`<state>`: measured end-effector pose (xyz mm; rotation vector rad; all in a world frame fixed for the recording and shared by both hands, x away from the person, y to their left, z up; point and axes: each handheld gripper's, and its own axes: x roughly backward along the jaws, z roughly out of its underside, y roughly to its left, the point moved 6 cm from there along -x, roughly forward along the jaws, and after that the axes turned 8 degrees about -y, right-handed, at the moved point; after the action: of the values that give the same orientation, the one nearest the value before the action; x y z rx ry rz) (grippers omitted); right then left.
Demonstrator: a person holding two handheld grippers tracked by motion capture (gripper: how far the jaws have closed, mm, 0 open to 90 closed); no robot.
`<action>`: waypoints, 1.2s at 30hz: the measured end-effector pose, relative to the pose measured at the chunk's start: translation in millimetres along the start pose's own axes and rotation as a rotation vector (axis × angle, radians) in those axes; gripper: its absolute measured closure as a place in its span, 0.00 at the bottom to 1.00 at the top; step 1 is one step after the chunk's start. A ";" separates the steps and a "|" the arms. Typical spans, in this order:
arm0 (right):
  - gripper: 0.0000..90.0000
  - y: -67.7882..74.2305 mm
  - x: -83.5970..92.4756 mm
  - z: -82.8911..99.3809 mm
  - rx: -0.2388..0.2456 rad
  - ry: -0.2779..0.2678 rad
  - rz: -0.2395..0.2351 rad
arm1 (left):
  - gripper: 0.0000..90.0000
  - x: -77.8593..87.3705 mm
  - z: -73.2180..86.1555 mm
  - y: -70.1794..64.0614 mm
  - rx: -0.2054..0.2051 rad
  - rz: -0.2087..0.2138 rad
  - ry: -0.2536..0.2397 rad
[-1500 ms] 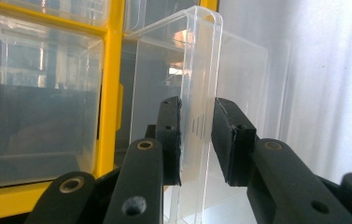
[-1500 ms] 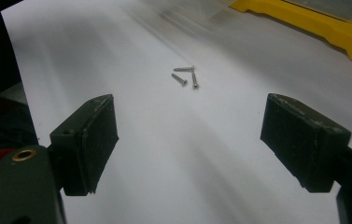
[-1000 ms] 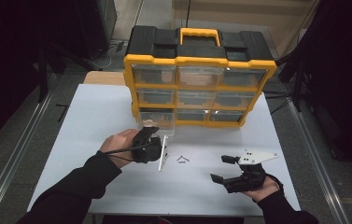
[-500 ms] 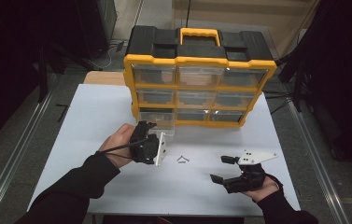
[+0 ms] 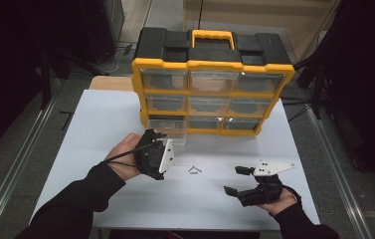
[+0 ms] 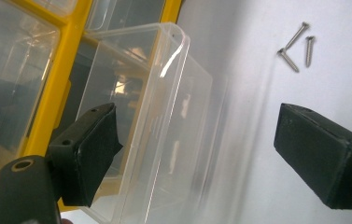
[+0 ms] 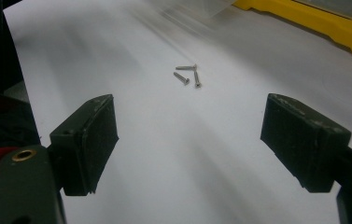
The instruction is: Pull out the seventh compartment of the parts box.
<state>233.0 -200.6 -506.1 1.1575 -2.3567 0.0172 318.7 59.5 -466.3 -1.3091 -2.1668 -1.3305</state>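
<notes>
The left gripper [image 5: 161, 135] sits right in front of the clear drawer [image 5: 168, 130], which is pulled part way out of the bottom left slot of the yellow and black organizer box [image 5: 214, 64]. Its jaws have just been opening and now stand wide apart. In the left gripper view the clear drawer [image 6: 155, 126] lies between the two black jaws, closer to the left one, but the pads do not press on it. Three small screws [image 6: 297, 44] lie on the white table [image 6: 332, 84] past the right jaw, a little way off. The right gripper [image 5: 235, 180] rests low on the table, well apart from the drawer, with its jaws wide open and nothing in them. Straight ahead of it, in the right gripper view, the three screws [image 7: 187, 74] lie close together on the white table [image 7: 187, 154], between the lines of its two jaws but farther out.
</notes>
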 end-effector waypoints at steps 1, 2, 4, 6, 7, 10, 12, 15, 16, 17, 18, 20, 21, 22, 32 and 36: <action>0.22 0.2 0.0 0.0 -0.001 0.000 -0.001 | 0.15 0.9 -0.4 0.3 0.001 0.004 -0.006; 0.22 0.0 0.0 0.0 0.000 0.000 0.000 | 0.15 1.5 -1.0 0.5 0.008 0.008 -0.013; 0.22 -0.1 0.0 0.0 0.000 0.000 0.000 | 0.15 3.4 -1.6 0.8 0.029 0.018 -0.023; 0.22 0.0 0.0 -0.1 0.000 -0.001 -0.001 | 0.15 4.9 -2.1 0.9 0.058 0.028 -0.047; 0.22 0.1 0.0 -0.1 0.000 -0.001 -0.001 | 0.15 5.8 -2.2 1.0 0.074 0.034 -0.056; 0.22 0.3 -0.3 -0.3 0.002 -0.004 -0.004 | 0.15 8.9 -2.8 1.2 0.117 0.049 -0.080; 0.22 0.5 -0.4 -0.4 0.003 -0.006 -0.005 | 0.15 11.2 -3.6 1.6 0.157 0.057 -0.104; 0.22 0.4 -0.1 -0.5 0.007 -0.005 -0.001 | 0.15 14.7 -3.7 1.4 0.191 0.070 -0.125; 0.22 0.5 -0.1 -0.5 0.007 -0.005 -0.001 | 0.15 15.9 -4.0 0.8 0.208 0.072 -0.134; 0.22 0.4 -0.1 -0.5 0.007 -0.005 -0.001 | 0.15 17.5 -4.3 0.6 0.215 0.079 -0.142; 0.22 0.4 -0.1 -0.5 0.007 -0.005 -0.001 | 0.15 18.8 -5.1 -0.3 0.237 0.088 -0.157; 0.22 0.8 -0.3 -0.5 0.006 -0.005 -0.001 | 0.15 21.0 -5.4 -0.8 0.262 0.096 -0.176; 0.22 1.1 -0.4 -0.4 0.004 -0.003 -0.001 | 0.15 22.2 -5.2 -1.0 0.276 0.100 -0.184; 0.22 1.1 -0.5 -0.3 0.004 -0.003 -0.001 | 0.15 23.0 -4.8 -1.1 0.287 0.104 -0.189; 0.22 1.5 -0.7 -1.0 0.008 -0.009 -0.007 | 0.15 30.7 -1.4 -2.2 0.417 0.145 -0.259; 0.22 1.6 -1.2 -1.7 0.012 -0.019 -0.010 | 0.15 32.4 1.0 -3.4 0.440 0.156 -0.266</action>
<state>233.1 -198.3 -504.9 1.1806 -2.3708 0.0168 298.4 77.6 -448.4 -1.4905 -2.2913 -0.5987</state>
